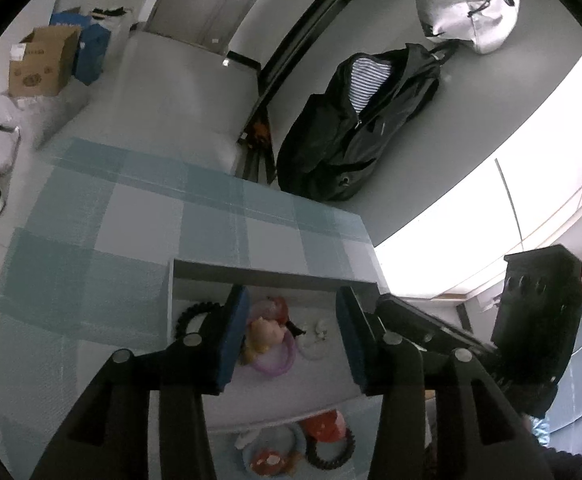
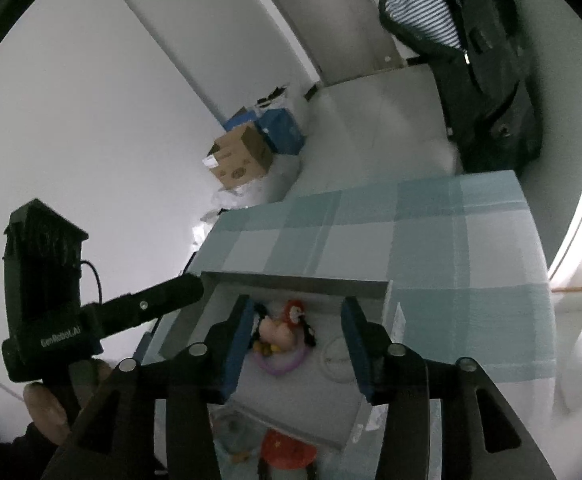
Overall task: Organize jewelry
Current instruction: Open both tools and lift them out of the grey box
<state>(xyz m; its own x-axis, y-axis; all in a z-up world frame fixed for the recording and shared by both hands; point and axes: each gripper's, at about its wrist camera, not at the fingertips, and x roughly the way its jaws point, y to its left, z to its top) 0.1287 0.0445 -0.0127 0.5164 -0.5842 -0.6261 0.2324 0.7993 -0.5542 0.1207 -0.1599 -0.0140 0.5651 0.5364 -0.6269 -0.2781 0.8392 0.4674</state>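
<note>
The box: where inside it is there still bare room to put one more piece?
The box has bare floor near its front edge, below the purple ring, and some at the right by the white ring. The middle is crowded with the doll charm; the black ring takes the left corner.

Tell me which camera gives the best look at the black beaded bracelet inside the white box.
The left wrist view. There the black beaded bracelet shows as an arc of beads on the floor of the white box, partly behind a finger of the left gripper. In the right wrist view I cannot make it out inside the box.
</note>
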